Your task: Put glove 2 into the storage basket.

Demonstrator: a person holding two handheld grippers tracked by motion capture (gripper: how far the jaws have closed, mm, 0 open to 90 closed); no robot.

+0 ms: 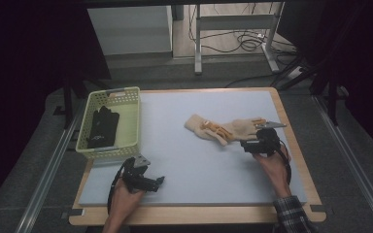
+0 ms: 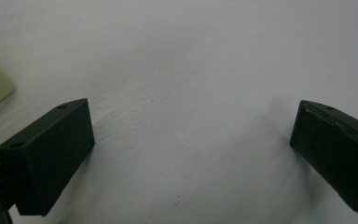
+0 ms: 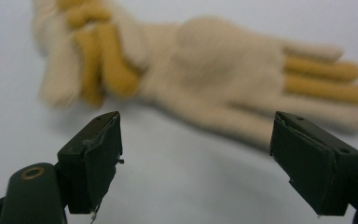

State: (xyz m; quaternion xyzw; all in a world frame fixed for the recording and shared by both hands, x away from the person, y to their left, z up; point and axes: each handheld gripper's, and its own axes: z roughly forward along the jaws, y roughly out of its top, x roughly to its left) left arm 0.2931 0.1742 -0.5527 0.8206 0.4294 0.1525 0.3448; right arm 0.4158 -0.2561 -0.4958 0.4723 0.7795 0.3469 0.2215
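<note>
— Beige gloves (image 1: 226, 128) lie mid-mat, just ahead of the right gripper (image 3: 196, 154), jaws wide, nothing between them.
— Approach step, then (left gripper (image 2: 191, 154) spread too, idle by the basket (image 1: 110, 147)); next, close in and pinch.

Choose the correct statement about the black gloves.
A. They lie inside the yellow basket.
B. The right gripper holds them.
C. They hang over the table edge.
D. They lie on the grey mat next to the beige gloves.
A. In the high view the black gloves rest inside the yellow basket, apart from the beige gloves on the mat.
</note>
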